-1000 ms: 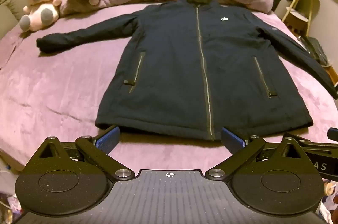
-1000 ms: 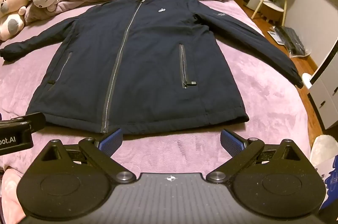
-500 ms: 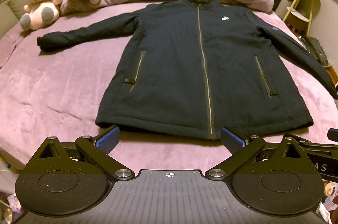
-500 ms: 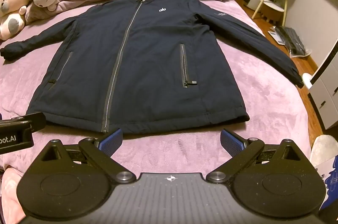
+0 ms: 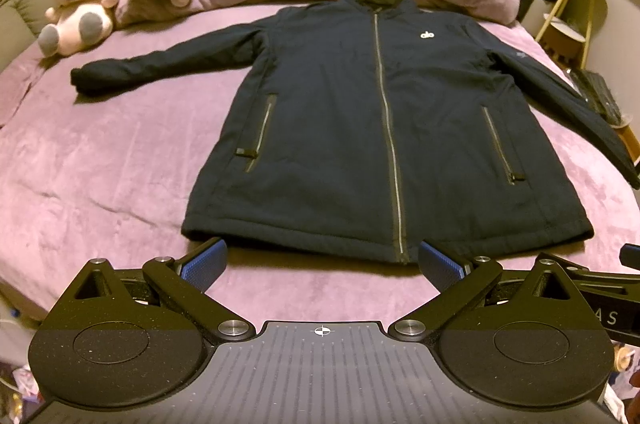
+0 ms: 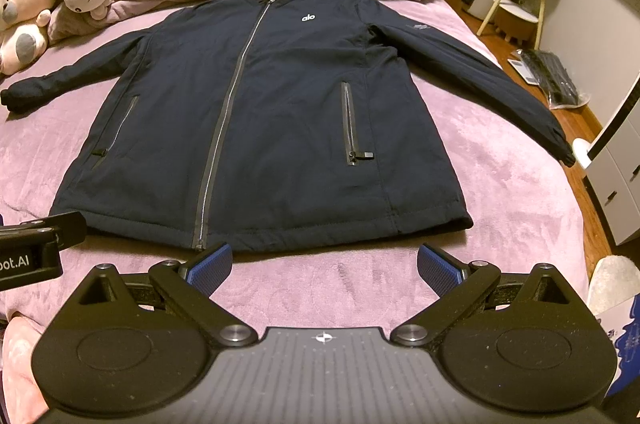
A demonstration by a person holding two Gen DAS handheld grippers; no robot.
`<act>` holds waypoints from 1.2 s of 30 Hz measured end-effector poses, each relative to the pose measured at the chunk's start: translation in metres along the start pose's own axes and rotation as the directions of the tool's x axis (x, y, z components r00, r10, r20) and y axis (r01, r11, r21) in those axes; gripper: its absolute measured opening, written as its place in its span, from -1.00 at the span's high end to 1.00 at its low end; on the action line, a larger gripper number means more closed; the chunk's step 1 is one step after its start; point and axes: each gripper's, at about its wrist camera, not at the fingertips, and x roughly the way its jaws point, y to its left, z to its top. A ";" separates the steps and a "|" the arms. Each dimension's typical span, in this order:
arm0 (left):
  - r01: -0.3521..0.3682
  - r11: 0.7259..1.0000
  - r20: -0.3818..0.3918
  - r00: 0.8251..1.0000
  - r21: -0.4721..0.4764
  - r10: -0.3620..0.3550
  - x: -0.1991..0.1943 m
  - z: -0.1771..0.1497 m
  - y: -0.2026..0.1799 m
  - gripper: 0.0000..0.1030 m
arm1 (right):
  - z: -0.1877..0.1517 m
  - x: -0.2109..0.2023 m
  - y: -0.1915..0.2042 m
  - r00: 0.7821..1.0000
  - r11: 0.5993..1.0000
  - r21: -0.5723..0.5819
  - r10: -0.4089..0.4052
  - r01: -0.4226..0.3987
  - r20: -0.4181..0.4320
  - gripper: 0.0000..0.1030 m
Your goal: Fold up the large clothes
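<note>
Jacket [image 5: 372, 128], dark blue and zipped up, lies flat on the purple bed [image 5: 100, 184] in the left wrist view, both sleeves spread out, and the left gripper [image 5: 322, 258] floats just in front of its bottom edge with its 2 blue fingers wide apart and nothing in them. In the right wrist view the jacket [image 6: 272, 128] lies the same way, 2 soft toys [image 6: 52, 4] sit near one sleeve, and the right gripper [image 6: 324, 262] is wide apart and empty too.
</note>
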 end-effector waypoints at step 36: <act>-0.003 1.000 -0.018 1.000 -0.018 0.003 0.003 0.005 0.006 -1.00 | -0.003 0.003 0.000 1.000 1.000 0.001 -0.002 0.002 -0.010 -0.93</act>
